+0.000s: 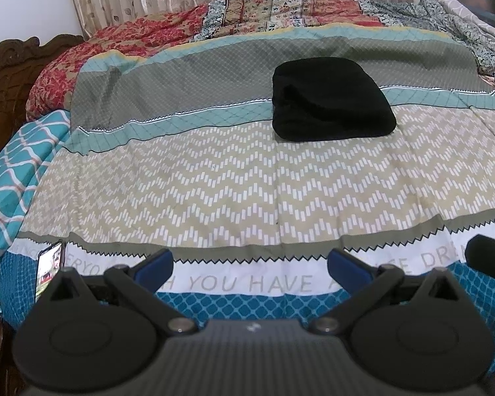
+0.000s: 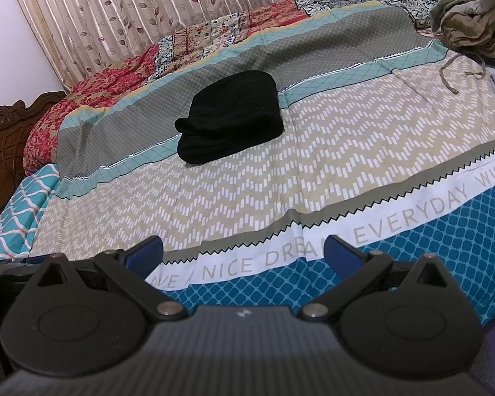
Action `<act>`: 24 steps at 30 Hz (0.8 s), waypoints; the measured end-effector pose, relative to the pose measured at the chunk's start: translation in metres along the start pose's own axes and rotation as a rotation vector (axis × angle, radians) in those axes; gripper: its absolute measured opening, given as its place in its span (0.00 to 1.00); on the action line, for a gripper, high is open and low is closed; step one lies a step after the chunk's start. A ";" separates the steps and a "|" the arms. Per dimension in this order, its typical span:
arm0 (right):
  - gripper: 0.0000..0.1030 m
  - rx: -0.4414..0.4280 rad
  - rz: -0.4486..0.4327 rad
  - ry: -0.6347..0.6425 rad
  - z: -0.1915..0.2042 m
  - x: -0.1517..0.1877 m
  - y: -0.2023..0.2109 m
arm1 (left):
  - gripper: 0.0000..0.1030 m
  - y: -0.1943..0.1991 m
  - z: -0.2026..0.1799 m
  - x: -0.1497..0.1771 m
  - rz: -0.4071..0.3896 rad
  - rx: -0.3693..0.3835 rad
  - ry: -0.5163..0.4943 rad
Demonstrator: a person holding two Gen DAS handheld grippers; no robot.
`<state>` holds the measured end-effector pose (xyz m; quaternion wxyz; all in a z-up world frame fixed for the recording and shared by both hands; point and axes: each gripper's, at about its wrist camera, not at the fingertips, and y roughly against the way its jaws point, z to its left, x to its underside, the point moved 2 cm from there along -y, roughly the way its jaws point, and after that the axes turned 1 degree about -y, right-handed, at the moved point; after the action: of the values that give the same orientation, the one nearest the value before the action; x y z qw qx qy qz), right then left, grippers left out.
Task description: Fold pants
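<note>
The black pants (image 1: 330,99) lie folded into a compact bundle on the patterned bedsheet (image 1: 214,181), toward the far side of the bed. They also show in the right wrist view (image 2: 229,117). My left gripper (image 1: 250,265) is open and empty, held back near the bed's front edge, well short of the pants. My right gripper (image 2: 243,252) is open and empty too, also near the front edge. Part of the right gripper (image 1: 488,257) shows at the right edge of the left wrist view.
A phone (image 1: 51,265) with a lit screen lies at the bed's front left. A heap of olive and grey clothes (image 2: 472,16) sits at the far right. A red floral quilt (image 1: 115,46), a carved wooden headboard (image 1: 6,76) and a curtain (image 2: 148,10) bound the bed.
</note>
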<state>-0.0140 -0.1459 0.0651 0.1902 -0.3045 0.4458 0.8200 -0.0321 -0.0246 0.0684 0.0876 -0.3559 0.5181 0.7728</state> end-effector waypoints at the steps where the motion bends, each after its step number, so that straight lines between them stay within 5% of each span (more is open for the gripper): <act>1: 1.00 0.000 0.000 0.000 0.000 0.000 0.000 | 1.00 0.000 0.000 0.000 0.002 0.000 0.002; 24: 1.00 0.000 0.006 -0.005 -0.001 -0.001 -0.001 | 1.00 -0.006 -0.001 0.001 0.034 -0.007 -0.002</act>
<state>-0.0129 -0.1460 0.0647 0.1889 -0.3012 0.4459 0.8214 -0.0295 -0.0235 0.0628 0.0739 -0.3465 0.5210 0.7766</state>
